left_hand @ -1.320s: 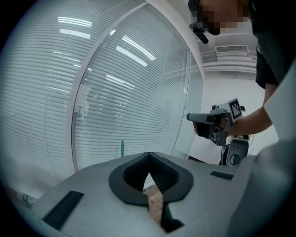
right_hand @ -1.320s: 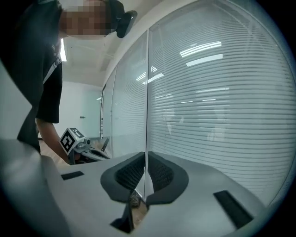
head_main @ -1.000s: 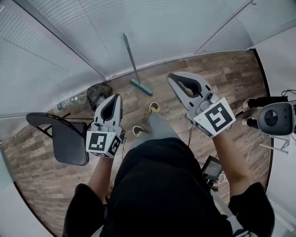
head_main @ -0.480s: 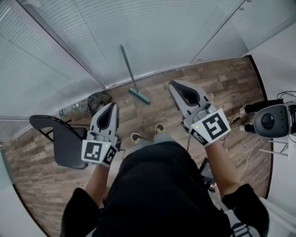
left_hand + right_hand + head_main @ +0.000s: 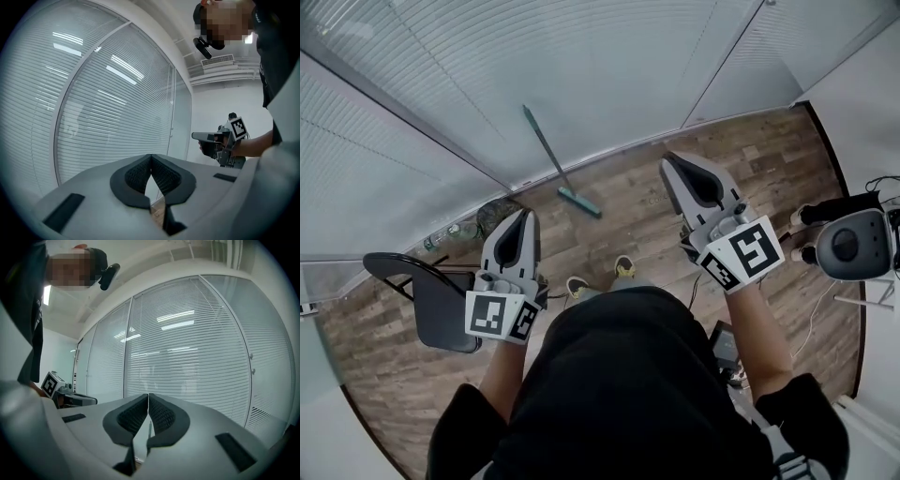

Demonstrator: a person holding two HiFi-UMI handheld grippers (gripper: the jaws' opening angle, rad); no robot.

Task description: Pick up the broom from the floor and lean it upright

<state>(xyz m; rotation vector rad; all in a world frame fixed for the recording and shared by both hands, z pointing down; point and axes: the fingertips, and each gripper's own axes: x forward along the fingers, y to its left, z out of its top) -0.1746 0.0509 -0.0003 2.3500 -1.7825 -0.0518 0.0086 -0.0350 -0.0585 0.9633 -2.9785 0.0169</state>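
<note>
The broom point(image 5: 551, 161) leans upright against the white slatted blinds, its teal head point(image 5: 580, 202) resting on the wooden floor. My left gripper point(image 5: 525, 216) is held level at the lower left, shut and empty, well short of the broom. My right gripper point(image 5: 675, 162) is to the right of the broom head, also shut with nothing in it. In the left gripper view the pads point(image 5: 151, 173) meet at the tips, and the right gripper point(image 5: 202, 136) shows beyond. In the right gripper view the pads point(image 5: 148, 413) touch, and a thin slice of the broom handle point(image 5: 150, 430) shows between them far off.
A black folding chair point(image 5: 431, 291) stands at the left. A dark bag point(image 5: 495, 212) and plastic bottles point(image 5: 441, 234) lie by the blinds. A round grey device on a stand point(image 5: 853, 244) and cables sit at the right. My feet point(image 5: 600, 277) are on the wooden floor point(image 5: 628, 216).
Both grippers have risen and drifted back from the broom, the right one swinging rightward. The broom stays leaning on the blinds. Both pairs of jaws remain shut.
</note>
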